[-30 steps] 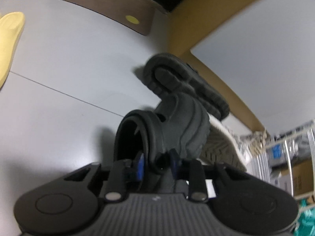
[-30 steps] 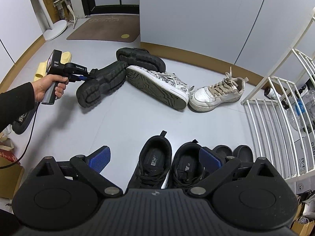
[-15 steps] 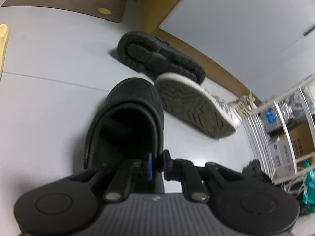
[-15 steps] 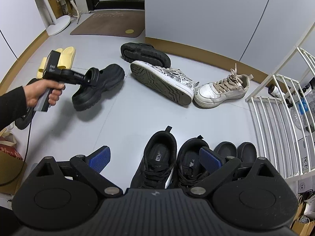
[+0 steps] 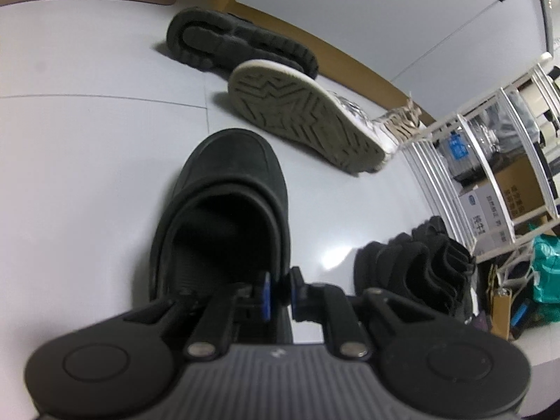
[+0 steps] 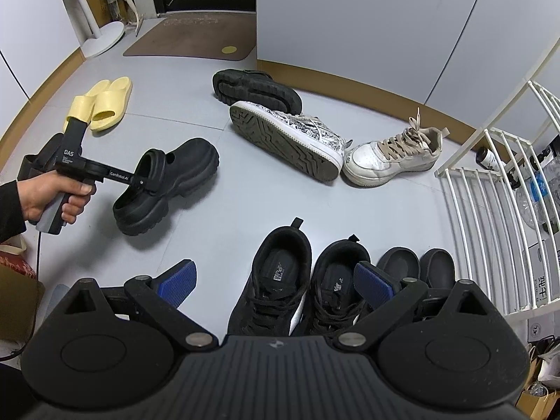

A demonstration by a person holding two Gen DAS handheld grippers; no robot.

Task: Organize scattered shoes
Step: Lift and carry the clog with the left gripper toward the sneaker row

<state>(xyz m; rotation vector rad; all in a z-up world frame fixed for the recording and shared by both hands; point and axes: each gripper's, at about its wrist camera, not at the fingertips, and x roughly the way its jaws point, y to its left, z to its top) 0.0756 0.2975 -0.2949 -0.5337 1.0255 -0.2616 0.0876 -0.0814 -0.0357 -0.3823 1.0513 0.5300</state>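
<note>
A: Where's the chunky black rubber clog [image 6: 168, 183]?

B: In the right wrist view, at about nine o'clock, lifted off the grey floor [image 6: 245, 196]. The left gripper [image 5: 278, 292] is clamped on its heel rim, toe pointing away.

A: And the other claw?

B: The right gripper [image 6: 273, 285] hangs with its jaws wide apart, empty, over the row of black lace-up sneakers [image 6: 276, 280].

A: Risk?

B: That pinch is only on a thin rim. I'd guess the heavy sole could swing the clog loose, or knock the upturned silver-patterned sneaker [image 6: 290, 133] at twelve o'clock.

A: Do the views differ?

B: The left wrist view shows the pads [image 5: 266, 294] biting the rim; the right alone shows the hand [image 6: 52, 196] and yellow foam slides [image 6: 105, 101].
</note>
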